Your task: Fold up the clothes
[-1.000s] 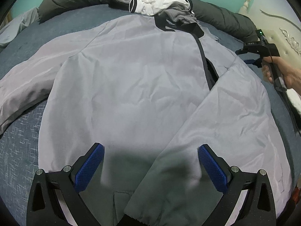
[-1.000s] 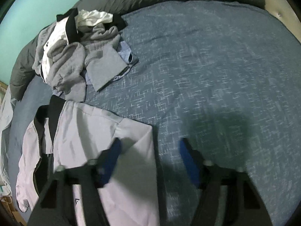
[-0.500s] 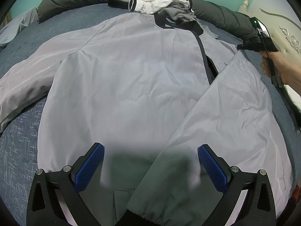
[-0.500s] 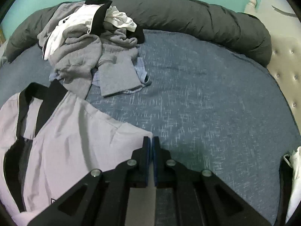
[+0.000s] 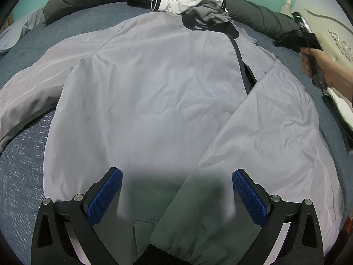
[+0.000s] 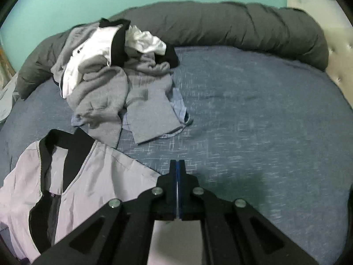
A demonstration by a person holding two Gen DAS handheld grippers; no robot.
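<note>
A light grey jacket (image 5: pixel 154 92) with black collar and trim lies spread flat on the blue bed, right sleeve folded across its front. My left gripper (image 5: pixel 176 196) is open, its blue pads hovering over the jacket's hem. My right gripper (image 6: pixel 177 172) is shut with nothing between the pads, just past the jacket's shoulder corner (image 6: pixel 141 172). It also shows in the left wrist view (image 5: pixel 295 42), held by a hand at the jacket's upper right.
A pile of grey, white and black clothes (image 6: pixel 114 70) lies near the jacket's collar. A rolled dark grey duvet (image 6: pixel 242 24) runs along the far edge. A white headboard (image 5: pixel 337 44) stands at right. Blue bedsheet (image 6: pixel 264 114) lies beyond the right gripper.
My right gripper closed from open and rose, tilting up away from the jacket's shoulder. The left gripper stayed open over the hem.
</note>
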